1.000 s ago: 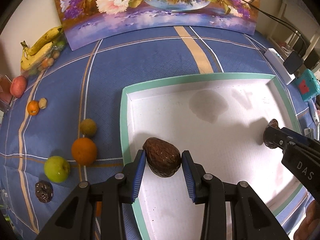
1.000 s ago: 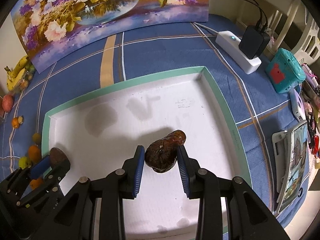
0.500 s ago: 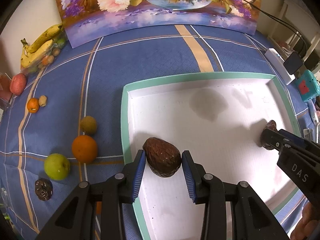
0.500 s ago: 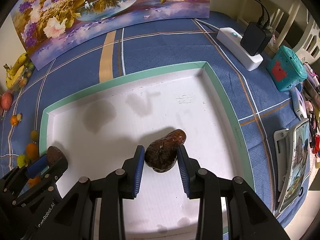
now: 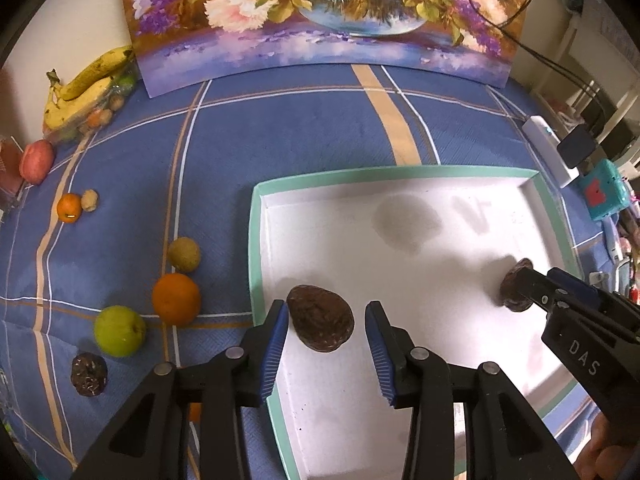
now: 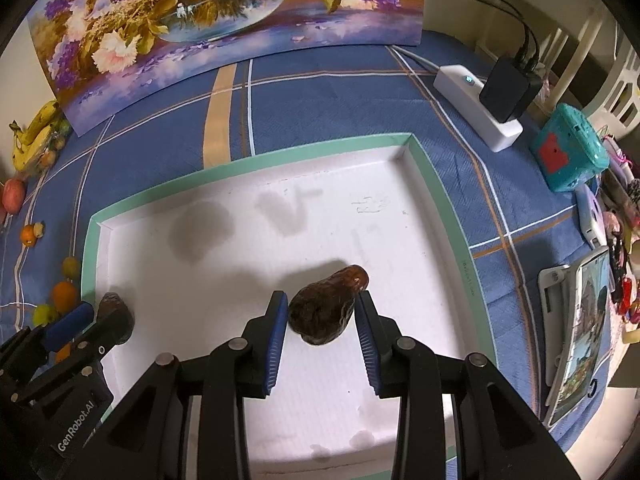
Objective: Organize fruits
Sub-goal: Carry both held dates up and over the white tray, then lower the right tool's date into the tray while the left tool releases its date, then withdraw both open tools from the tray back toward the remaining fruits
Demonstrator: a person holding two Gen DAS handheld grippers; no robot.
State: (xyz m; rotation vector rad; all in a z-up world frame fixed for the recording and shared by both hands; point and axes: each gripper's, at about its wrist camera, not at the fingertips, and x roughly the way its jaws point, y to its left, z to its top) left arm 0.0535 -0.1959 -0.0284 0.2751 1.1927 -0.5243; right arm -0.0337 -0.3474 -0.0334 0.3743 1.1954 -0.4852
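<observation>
Left gripper (image 5: pixel 326 330): jaws spread, with gaps on both sides of a dark brown fruit (image 5: pixel 320 323) that sits on the tray floor near the tray's left edge.
Right gripper (image 6: pixel 321 320): jaws spread wide around a pear-shaped brown fruit (image 6: pixel 323 308); there is a small gap at the left pad, and I cannot tell whether the right pad touches it.
Tray (image 5: pixel 253 240): white inside with a green rim, lying on the blue checked worktop (image 5: pixel 280 128); the two brown fruits sit well apart in it.
Loose fruit left of the tray: an orange (image 5: pixel 176 299), a green apple (image 5: pixel 119 330), a small yellowish fruit (image 5: pixel 184 254) and a dark wrinkled fruit (image 5: pixel 89 373).
Further back: a tangerine (image 5: pixel 69 207), a red apple (image 5: pixel 37 161) and bananas (image 5: pixel 86 84) beside a flower painting (image 5: pixel 320 16).
Right side: a white power strip (image 6: pixel 476 100) and a teal box (image 6: pixel 570 148).
</observation>
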